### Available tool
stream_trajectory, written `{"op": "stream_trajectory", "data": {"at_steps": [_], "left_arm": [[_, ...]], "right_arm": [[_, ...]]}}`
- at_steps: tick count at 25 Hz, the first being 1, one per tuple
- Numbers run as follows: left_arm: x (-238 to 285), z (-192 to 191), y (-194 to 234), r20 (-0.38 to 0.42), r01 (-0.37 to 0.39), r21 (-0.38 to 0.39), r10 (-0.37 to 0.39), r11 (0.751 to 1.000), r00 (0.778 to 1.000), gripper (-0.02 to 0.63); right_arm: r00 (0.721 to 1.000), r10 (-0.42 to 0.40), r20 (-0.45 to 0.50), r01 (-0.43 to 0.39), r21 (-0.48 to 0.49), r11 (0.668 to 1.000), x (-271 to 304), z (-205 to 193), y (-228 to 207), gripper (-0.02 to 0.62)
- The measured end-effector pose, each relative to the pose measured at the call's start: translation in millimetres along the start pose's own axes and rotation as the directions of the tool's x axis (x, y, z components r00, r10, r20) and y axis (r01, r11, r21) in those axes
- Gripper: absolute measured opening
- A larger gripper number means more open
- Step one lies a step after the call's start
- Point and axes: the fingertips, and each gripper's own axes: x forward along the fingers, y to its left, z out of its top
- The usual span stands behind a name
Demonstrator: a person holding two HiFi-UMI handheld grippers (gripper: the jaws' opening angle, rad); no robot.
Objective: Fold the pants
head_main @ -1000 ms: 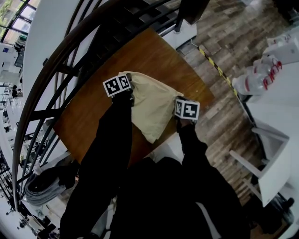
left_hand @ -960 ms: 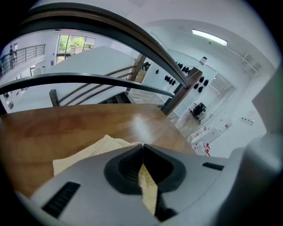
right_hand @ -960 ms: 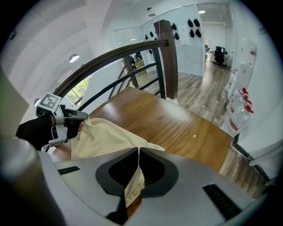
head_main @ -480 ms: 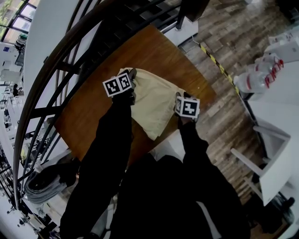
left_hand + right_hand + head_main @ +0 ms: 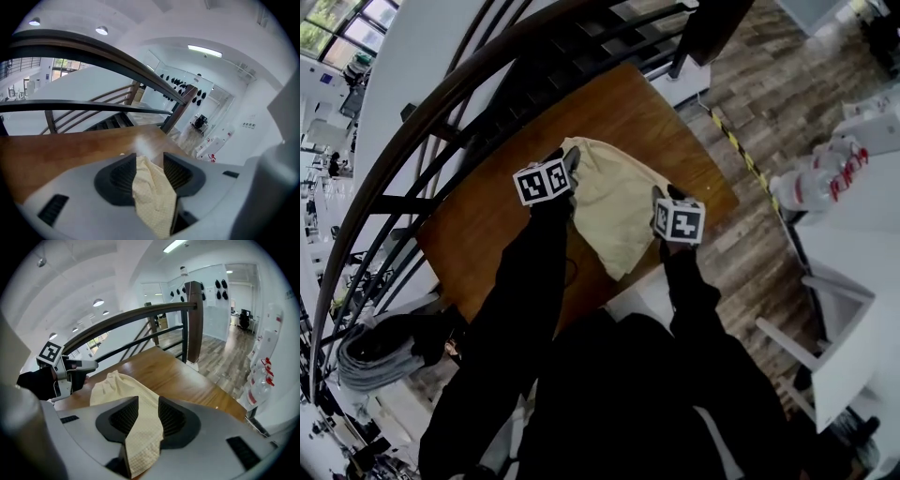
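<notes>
Head view: The pants [image 5: 619, 202], pale yellow, lie folded on the wooden table [image 5: 609, 103], toward its near right part. The left gripper [image 5: 570, 161] stands at the left edge of the pants. The right gripper [image 5: 661, 195] stands at their right edge, near the table's edge. A dark stair railing [image 5: 441, 112] curves past the far side of the table.

Left gripper view: The jaws stand apart and have just been opening. A fold of the pants [image 5: 152, 197] rises in the gap between them and leans on the left jaw; the pads do not clamp it. The table top extends beyond the jaws.

Right gripper view: The jaws stand apart and have just been opening. An edge of the pants [image 5: 140, 441] lies in the gap, unclamped. The rest of the pants spreads on the table toward the left gripper [image 5: 89, 365].
</notes>
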Motion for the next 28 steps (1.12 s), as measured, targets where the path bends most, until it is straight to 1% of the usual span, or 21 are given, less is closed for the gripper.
{"op": "stream_trajectory", "data": {"at_steps": [3,9,12,16,19,21,25,28], "left_arm": [[-20,-2,4,0.02,-0.002,-0.003,0.002,1.0,1.0,0.163],[-60,-6,7,0.066,-0.006,-0.048,0.009,0.999,0.998,0.164],[-80,-13,16,0.082,-0.018,-0.087,0.025,0.996,0.996,0.163],[-95,-27,28,0.073,-0.043,-0.124,0.052,0.991,0.996,0.163],[-95,-37,38,0.063,-0.07,-0.154,0.08,0.986,0.995,0.163],[-91,-43,45,0.06,-0.087,-0.181,0.099,0.98,0.993,0.163],[-83,-52,60,0.041,-0.133,-0.22,0.145,0.966,0.989,0.163],[-83,-59,75,0.03,-0.155,-0.253,0.168,0.955,0.985,0.163]], "right_arm": [[0.999,0.039,0.025,-0.038,-0.038,0.999,-7,13,24,0.115],[0.993,0.096,0.061,-0.088,-0.129,0.988,-23,32,63,0.115],[0.989,0.133,0.06,-0.12,-0.191,0.974,-27,40,85,0.115],[0.981,0.188,0.041,-0.171,-0.264,0.949,-20,53,109,0.115],[0.975,0.221,0.014,-0.204,-0.332,0.921,-3,64,122,0.115],[0.97,0.243,-0.02,-0.231,-0.384,0.894,12,71,129,0.115],[0.957,0.279,-0.082,-0.282,-0.497,0.821,44,85,145,0.115],[0.94,0.315,-0.131,-0.334,-0.543,0.771,66,90,164,0.115]]}}
